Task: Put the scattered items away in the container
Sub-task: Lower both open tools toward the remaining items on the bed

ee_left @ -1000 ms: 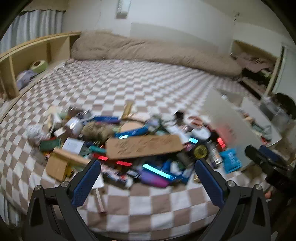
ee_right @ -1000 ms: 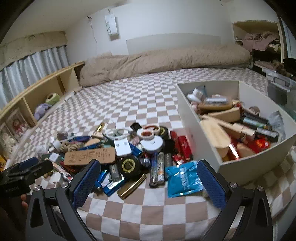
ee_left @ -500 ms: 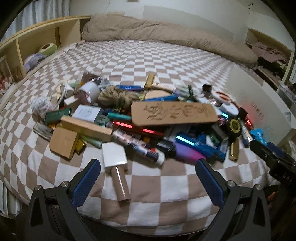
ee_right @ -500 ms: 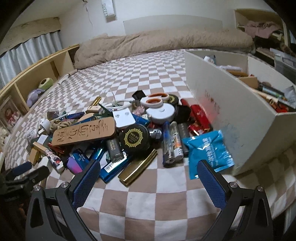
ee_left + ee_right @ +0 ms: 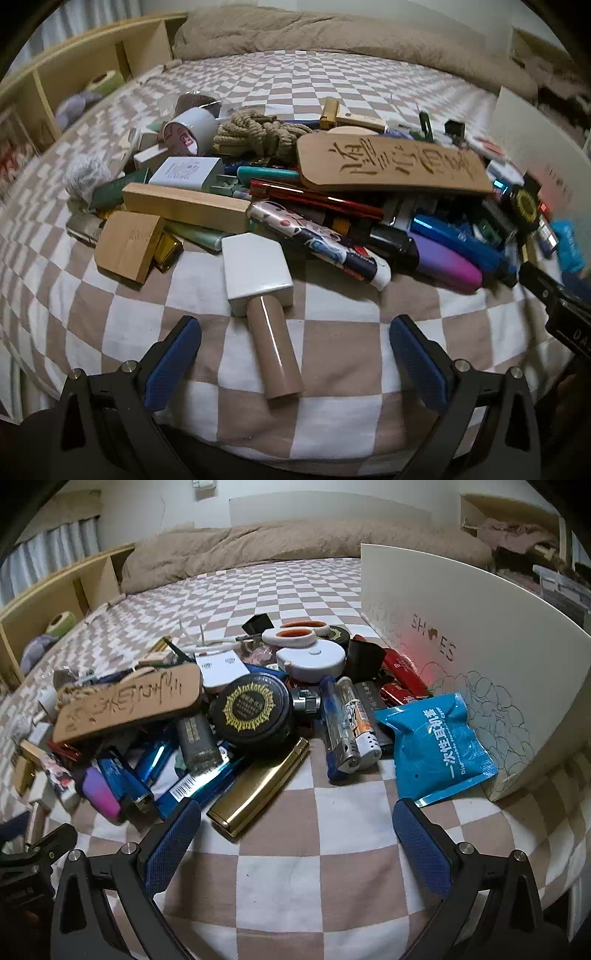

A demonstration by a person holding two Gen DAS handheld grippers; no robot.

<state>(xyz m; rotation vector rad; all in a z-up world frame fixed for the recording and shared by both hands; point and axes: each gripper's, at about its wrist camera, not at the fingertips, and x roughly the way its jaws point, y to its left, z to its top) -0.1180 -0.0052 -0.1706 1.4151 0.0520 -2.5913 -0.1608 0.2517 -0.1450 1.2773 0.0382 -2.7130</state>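
- Reaching stage: the left gripper (image 5: 295, 363) is wide open and empty, straddling a tan-handled white bottle (image 5: 264, 295) on the bed.
- The right gripper (image 5: 297, 845) is likewise spread, near a gold lighter (image 5: 258, 788).
- Next, probably: close, lift, carry to the white box (image 5: 461, 627) on the right, whose inside is hidden.

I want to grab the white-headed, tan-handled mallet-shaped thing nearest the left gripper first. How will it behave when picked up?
The mallet-shaped piece looks rigid, so it should not flop. Its glossy round handle may slip between the fingers or roll if nudged sideways. The blocky white head probably makes it top-heavy, so gripped by the handle it may tilt. The open left gripper already straddles the handle.
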